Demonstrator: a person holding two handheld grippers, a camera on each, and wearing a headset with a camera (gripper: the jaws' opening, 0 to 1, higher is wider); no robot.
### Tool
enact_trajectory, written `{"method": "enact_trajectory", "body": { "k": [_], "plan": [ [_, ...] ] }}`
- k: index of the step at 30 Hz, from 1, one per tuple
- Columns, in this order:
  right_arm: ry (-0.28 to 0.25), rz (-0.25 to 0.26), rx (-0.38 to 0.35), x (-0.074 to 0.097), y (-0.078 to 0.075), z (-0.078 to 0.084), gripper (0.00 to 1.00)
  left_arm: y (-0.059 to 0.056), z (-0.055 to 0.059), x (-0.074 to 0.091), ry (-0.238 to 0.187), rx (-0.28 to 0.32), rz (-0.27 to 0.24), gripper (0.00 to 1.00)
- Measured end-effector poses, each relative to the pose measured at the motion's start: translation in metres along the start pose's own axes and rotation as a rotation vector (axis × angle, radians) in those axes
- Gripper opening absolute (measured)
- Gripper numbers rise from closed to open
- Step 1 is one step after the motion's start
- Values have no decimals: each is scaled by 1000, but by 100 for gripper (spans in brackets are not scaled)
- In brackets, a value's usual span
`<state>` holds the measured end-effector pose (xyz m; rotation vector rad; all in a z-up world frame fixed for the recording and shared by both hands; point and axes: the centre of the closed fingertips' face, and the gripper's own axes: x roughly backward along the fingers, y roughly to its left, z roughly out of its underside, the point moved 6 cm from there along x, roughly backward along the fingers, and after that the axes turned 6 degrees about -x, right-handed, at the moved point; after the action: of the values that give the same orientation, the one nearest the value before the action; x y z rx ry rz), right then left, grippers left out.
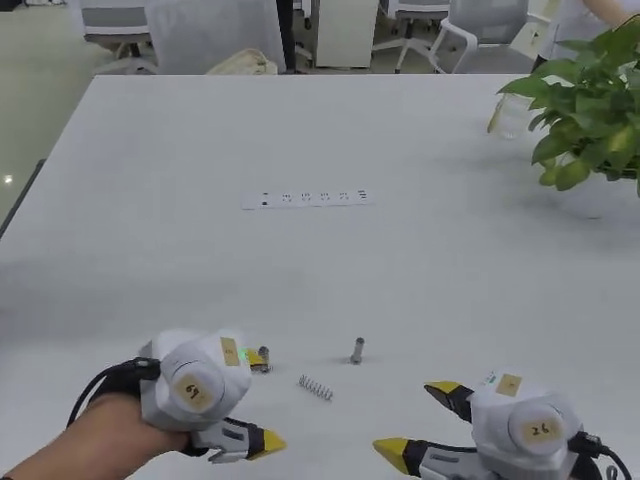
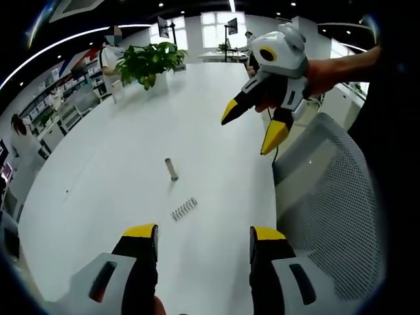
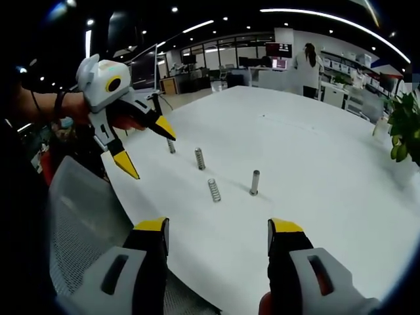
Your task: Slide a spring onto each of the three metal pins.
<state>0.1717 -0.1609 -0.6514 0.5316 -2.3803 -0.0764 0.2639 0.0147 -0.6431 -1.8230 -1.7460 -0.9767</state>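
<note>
Both grippers hover open and empty over the near edge of the white table (image 1: 300, 130). My left gripper (image 1: 262, 400) is at the bottom left and my right gripper (image 1: 415, 420) at the bottom right. Between them a loose spring (image 1: 315, 387) lies flat, with a bare metal pin (image 1: 357, 350) upright just beyond it. Another pin (image 1: 264, 355) stands beside the left gripper's upper fingertip. The right gripper view, over its own gripper (image 3: 220, 230), shows the loose spring (image 3: 214, 189), the bare pin (image 3: 254, 182), a pin wearing a spring (image 3: 199, 158), a third pin (image 3: 171, 146) and the left gripper (image 3: 141, 144).
A white power strip (image 1: 305, 198) lies mid-table. A leafy plant (image 1: 590, 100) and a glass (image 1: 508, 115) stand at the far right. Office chairs (image 1: 120, 30) line the far end. A grey mesh chair back (image 2: 328, 190) is close behind the near edge.
</note>
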Motion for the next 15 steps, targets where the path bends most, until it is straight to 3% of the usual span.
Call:
{"method": "enact_trajectory", "body": {
  "k": [7, 15],
  "plan": [
    [-2, -3, -5, 3, -6, 0, 60, 4, -6, -19, 16, -36, 27, 51],
    [2, -11, -3, 3, -12, 0, 60, 11, -12, -38, 18, -37, 50, 50]
  ]
}}
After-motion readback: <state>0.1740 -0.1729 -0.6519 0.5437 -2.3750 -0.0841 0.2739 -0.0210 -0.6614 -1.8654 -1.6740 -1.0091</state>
